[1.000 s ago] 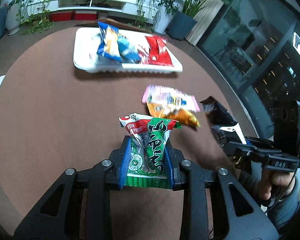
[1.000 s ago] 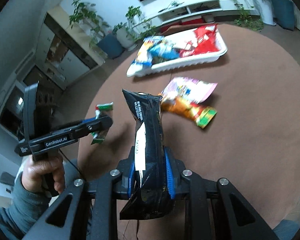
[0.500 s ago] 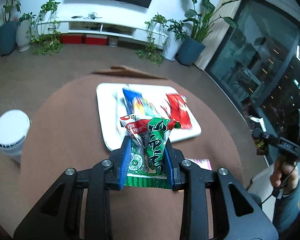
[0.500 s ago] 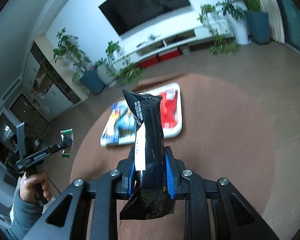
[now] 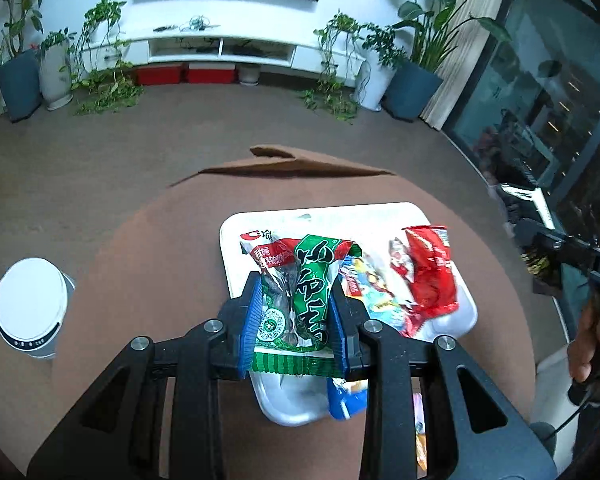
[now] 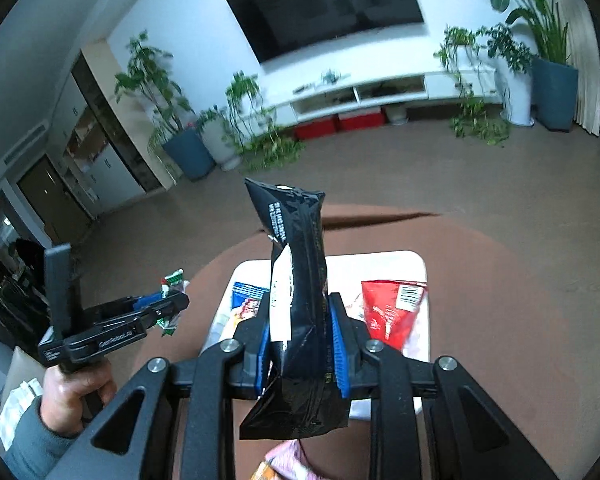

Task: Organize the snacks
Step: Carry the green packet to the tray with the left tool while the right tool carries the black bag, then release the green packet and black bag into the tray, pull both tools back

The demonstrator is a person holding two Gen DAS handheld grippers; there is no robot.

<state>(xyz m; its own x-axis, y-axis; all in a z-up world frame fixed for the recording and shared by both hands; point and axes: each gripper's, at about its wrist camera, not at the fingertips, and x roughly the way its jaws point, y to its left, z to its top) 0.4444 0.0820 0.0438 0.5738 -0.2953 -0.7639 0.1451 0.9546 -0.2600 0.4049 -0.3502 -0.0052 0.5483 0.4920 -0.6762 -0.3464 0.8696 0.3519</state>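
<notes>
My left gripper (image 5: 296,300) is shut on a green and red snack packet (image 5: 300,280) and holds it above the near left part of the white tray (image 5: 260,224). The tray holds a red packet (image 5: 432,276) and a blue packet (image 5: 376,292). My right gripper (image 6: 300,344) is shut on a black snack bag (image 6: 300,280), upright above the tray (image 6: 380,260), with the red packet (image 6: 388,312) to its right. The left gripper (image 6: 168,308) also shows at the left in the right wrist view.
The tray sits on a round brown table (image 5: 148,264). A pink and orange packet (image 6: 284,460) lies near the table's front. A white round bin (image 5: 28,308) stands on the floor at the left. Plants and a TV console line the far wall.
Both grippers have risen and moved forward from the table's near side to above the tray, each still holding its packet. The loose pink and orange packets have dropped toward the bottom of view.
</notes>
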